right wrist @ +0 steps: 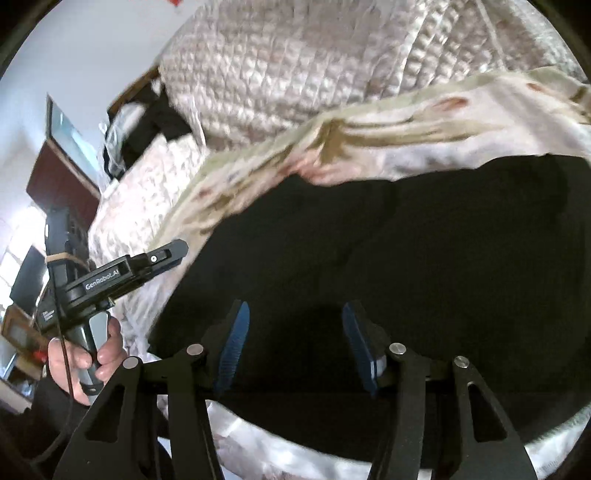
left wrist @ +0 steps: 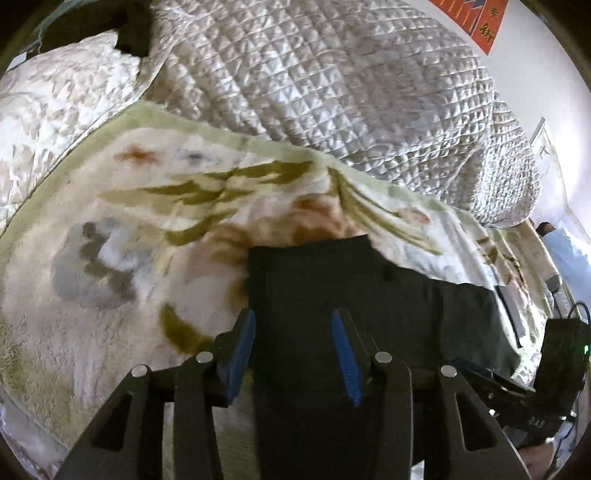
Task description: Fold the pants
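One pair of pants [left wrist: 354,288], dark, lying flat on the floral blanket [left wrist: 122,206]. Two grippers, both with fingers spread and nothing between the pads.

Left gripper [left wrist: 295,332]: blue pads apart, hovering over the near-left part of the pants. Whether the tips touch the cloth is hard to tell. In the left wrist view the pants show one straight far edge and a left edge running down between the fingers; the near part is hidden under the gripper body.

Right gripper [right wrist: 297,328]: pads also apart, over the middle of the dark cloth. In the right wrist view the pants [right wrist: 388,266] fill most of the lower frame and are cut off at the right rim. The fabric is too dark there to make out seams, waistband or legs, so the fold state is unclear.

In the right wrist view the left gripper's body is seen from the side at left, held by one hand [right wrist: 85,358]; its fingertips are not readable from there.

One quilted bedspread [left wrist: 332,85] bunched behind the blanket. One red poster [left wrist: 476,22] on the wall, cut off at the top edge. Both views are motion-blurred at the blanket.
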Available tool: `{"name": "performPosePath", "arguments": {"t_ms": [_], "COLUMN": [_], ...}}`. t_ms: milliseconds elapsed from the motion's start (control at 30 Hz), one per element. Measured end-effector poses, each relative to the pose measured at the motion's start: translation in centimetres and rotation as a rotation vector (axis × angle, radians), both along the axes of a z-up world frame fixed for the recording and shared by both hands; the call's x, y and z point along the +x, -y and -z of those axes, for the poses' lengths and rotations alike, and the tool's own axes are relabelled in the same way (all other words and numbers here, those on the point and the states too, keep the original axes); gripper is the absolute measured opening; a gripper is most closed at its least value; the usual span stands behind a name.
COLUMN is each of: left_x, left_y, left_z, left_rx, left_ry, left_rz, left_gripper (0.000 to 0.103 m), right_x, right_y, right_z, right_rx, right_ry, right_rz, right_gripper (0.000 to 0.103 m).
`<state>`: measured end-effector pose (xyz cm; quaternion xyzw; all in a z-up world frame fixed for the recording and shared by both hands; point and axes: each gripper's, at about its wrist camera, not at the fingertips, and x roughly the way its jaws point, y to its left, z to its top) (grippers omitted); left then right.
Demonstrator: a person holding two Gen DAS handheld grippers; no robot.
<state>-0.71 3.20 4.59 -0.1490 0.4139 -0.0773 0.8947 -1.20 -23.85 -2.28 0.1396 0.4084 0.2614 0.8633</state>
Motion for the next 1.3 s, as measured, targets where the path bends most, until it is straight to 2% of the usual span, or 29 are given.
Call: {"name": "performPosePath", "arguments": {"t_ms": [167,333,367,400,567,633,667,733,967,1067,1133,1200,1300], "left_x": [0.2,0.3,0.3,0.2,-0.1,-0.2,-0.2,-0.4,-1.6,-1.9,-2.1,-2.9,-3.6], "left_y": [-0.2,-0.4,-0.4,-0.4,-0.6,-0.5,-0.4,0.0,1.4,2.2,2.8,2.9,2.6], "left_z": [1.6,2.1,2.0,1.9,1.5,1.6,1.7,1.9,0.5,1.0,2.3,2.4,2.3], "left_rx": [-0.014,-0.027,-0.024,-0.021,-0.028,-0.028,-0.032,-0.035,-0.006,-0.007,0.040,0.069,0.048], "left_ry": [-0.008,-0.009,-0.003,0.002,0.020,0.018,0.013,0.006,0.063,0.027,-0.026,-0.007,-0.014], "left_rz": [-0.006,-0.001,0.002,0.005,0.007,0.014,0.021,0.040,0.097,0.124,0.109,0.089,0.072], "left_gripper": [0.046,0.046,0.046,0.046,0.046,0.046,0.046,0.046,0.045,0.044,0.041,0.039,0.039], "right_x": [2.3,4.1,4.3,4.4,3.3,3.7,3.9,4.0,1.8,0.3,-0.2,-0.2,-0.5], "right_y": [-0.7,-1.2,-1.1,-0.9,0.3,0.8,1.2,1.4,1.3,1.1,0.6,0.3,0.5], "right_z": [0.2,1.1,1.1,1.1,-0.3,0.6,1.5,1.5,-1.0,-1.6,-1.0,0.1,-0.5], "right_rx": [0.008,0.037,0.045,0.070,0.084,0.054,0.068,0.084,-0.022,-0.038,-0.065,-0.111,-0.085], "right_ry": [-0.024,-0.083,-0.089,-0.097,-0.022,-0.042,-0.069,-0.066,0.035,0.075,0.064,0.024,0.051], "right_rz": [0.014,0.012,0.012,0.009,0.033,0.068,0.080,0.080,0.107,0.078,0.051,0.052,0.052], "right_gripper": [0.042,0.018,0.006,0.002,0.002,0.002,0.002,0.002,0.003,0.003,0.003,0.003,0.003]}}
